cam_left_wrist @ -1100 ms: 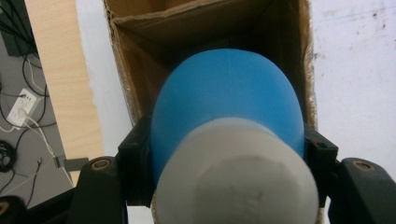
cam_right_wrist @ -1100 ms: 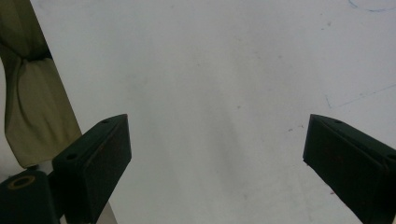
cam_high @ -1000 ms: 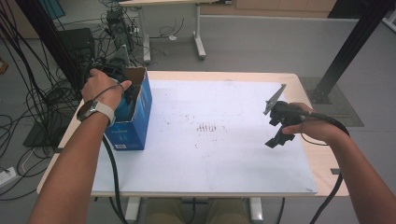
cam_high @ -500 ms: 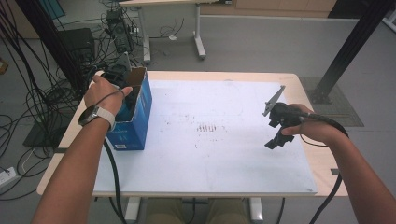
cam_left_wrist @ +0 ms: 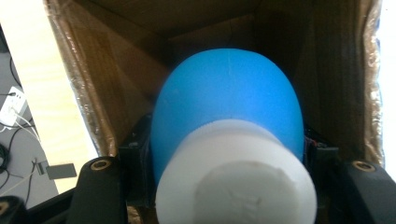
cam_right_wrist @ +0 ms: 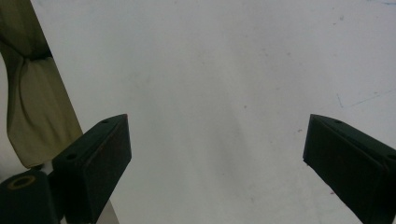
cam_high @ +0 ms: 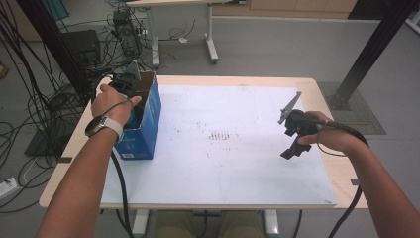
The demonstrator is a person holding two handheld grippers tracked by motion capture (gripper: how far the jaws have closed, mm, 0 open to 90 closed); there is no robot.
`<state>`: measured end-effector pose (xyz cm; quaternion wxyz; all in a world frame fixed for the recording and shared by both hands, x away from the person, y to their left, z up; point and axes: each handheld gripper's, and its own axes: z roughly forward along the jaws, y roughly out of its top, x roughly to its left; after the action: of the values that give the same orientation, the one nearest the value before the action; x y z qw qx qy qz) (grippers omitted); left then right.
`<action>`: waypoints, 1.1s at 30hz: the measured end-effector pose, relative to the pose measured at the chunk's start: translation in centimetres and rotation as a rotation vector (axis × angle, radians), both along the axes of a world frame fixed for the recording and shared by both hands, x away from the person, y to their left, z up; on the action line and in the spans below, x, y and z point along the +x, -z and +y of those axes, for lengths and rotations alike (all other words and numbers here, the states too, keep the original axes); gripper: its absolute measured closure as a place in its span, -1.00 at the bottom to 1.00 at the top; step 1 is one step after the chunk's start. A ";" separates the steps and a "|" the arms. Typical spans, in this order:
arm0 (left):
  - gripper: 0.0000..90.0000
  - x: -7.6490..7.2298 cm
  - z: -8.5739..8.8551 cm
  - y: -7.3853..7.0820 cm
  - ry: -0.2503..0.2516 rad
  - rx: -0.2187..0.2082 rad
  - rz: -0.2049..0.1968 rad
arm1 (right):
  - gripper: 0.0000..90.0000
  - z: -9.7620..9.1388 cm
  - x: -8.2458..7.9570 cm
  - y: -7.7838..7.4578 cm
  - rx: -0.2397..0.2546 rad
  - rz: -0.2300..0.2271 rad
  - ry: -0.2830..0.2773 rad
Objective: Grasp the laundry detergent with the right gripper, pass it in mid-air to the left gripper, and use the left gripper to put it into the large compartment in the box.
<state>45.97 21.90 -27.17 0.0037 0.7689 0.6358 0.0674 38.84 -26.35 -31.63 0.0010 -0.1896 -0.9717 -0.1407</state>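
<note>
A blue rounded object point(cam_left_wrist: 229, 98) with a thick white cylindrical end point(cam_left_wrist: 238, 182) sits between the black jaws of my left gripper point(cam_left_wrist: 229, 158), which is shut on it. The gripper points down into an open blue cardboard box point(cam_high: 148, 116) at the table's left edge, and brown inner walls point(cam_left_wrist: 116, 70) surround the object. In the high view my left gripper point(cam_high: 126, 87) is at the box's open top under the hand. My right gripper point(cam_high: 293, 144) hovers over the white sheet at the right, open, with nothing between its jaws point(cam_right_wrist: 217, 149).
A white sheet point(cam_high: 223, 163) covers most of the wooden table point(cam_high: 341, 173). Tangled cables point(cam_high: 29, 109) and equipment lie on the floor to the left. A black post point(cam_high: 371, 54) stands at the far right, and another table's legs point(cam_high: 210, 34) stand behind.
My left hand has shifted slightly over the box's open top. The right hand and its gripper have stayed where they were.
</note>
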 end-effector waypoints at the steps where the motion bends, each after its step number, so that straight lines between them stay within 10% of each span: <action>1: -0.17 0.0 0.0 0.0 -0.001 0.000 -0.002 | -0.83 0.0 0.0 0.0 0.000 0.000 -0.001; 33: -0.17 -0.1 0.1 0.1 -0.004 0.001 -0.005 | -0.83 0.0 -0.2 -0.1 -0.004 -0.004 0.002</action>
<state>45.83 21.97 -27.27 0.0050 0.7674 0.6374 0.0695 38.63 -26.36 -31.49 -0.0015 -0.1901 -0.9718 -0.1392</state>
